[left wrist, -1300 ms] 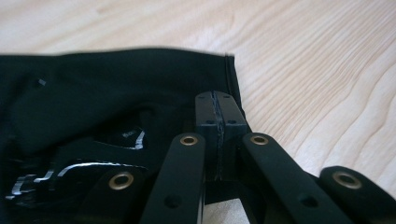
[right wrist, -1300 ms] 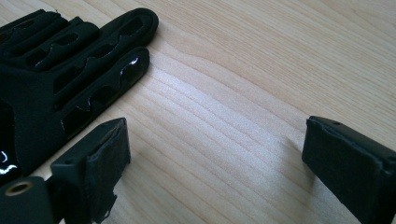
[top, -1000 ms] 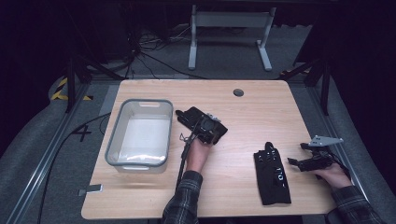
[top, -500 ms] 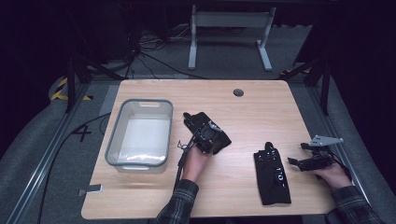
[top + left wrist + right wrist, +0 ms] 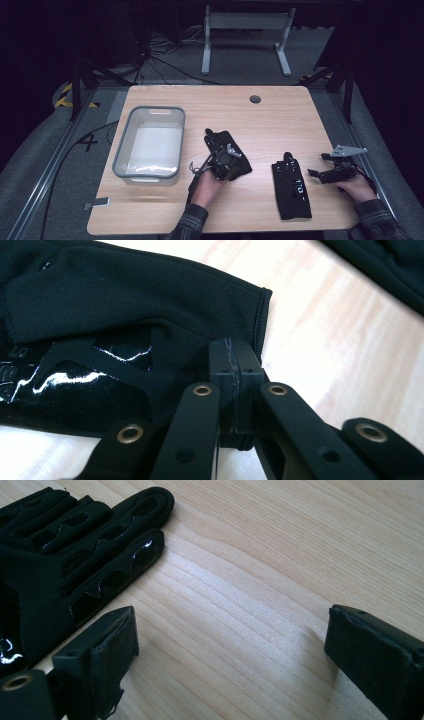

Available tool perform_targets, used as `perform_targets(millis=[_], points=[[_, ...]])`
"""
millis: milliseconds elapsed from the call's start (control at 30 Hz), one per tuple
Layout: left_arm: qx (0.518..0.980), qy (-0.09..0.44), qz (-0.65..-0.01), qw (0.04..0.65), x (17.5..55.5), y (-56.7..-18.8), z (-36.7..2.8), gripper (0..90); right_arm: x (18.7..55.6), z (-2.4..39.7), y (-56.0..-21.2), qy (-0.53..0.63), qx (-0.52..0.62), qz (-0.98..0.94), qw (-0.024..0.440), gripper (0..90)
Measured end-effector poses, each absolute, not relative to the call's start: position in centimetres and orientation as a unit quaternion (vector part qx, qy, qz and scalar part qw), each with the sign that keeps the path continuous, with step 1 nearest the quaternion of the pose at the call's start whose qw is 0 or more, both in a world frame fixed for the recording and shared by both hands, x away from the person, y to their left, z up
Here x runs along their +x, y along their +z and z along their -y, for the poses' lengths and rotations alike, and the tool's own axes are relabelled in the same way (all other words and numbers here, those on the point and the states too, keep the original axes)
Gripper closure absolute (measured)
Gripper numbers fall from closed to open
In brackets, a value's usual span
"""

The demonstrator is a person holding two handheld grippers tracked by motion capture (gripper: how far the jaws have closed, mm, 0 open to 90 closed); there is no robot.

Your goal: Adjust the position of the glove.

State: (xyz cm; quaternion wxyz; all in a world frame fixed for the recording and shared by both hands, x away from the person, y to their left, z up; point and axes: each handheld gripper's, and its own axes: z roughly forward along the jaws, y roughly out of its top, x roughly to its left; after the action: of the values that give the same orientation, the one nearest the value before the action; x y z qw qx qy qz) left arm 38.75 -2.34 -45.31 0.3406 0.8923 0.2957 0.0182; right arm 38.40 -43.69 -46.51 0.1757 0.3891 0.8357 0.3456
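The black glove [image 5: 227, 156] sits mid-tabletop [image 5: 280, 115], pinched at its cuff by the left claw [image 5: 223, 162], but that thin bite could easily slip; right claw [image 5: 334, 172] idles wide open.

A clear plastic bin [image 5: 150, 145] sits on the wooden table [image 5: 280, 112].

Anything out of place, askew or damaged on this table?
Nothing damaged or spilled. The two black gloves lie differently: the left gripper is shut on one glove, slanted; the other glove lies flat and straight.
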Motion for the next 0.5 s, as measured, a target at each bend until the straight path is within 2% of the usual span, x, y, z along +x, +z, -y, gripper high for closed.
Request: perform_targets(millis=[333,500], points=[[0.899,-0.006,-0.273,0.343,35.2,-45.3,1.9,89.7,38.4,43.7,-46.5,0.347,0.388,-0.836,0.176,8.8],[0.895,-0.001,-0.275,0.350,35.3,-44.7,1.7,89.4,38.4,43.6,-46.5,0.348,0.385,-0.836,0.175,9.9]])
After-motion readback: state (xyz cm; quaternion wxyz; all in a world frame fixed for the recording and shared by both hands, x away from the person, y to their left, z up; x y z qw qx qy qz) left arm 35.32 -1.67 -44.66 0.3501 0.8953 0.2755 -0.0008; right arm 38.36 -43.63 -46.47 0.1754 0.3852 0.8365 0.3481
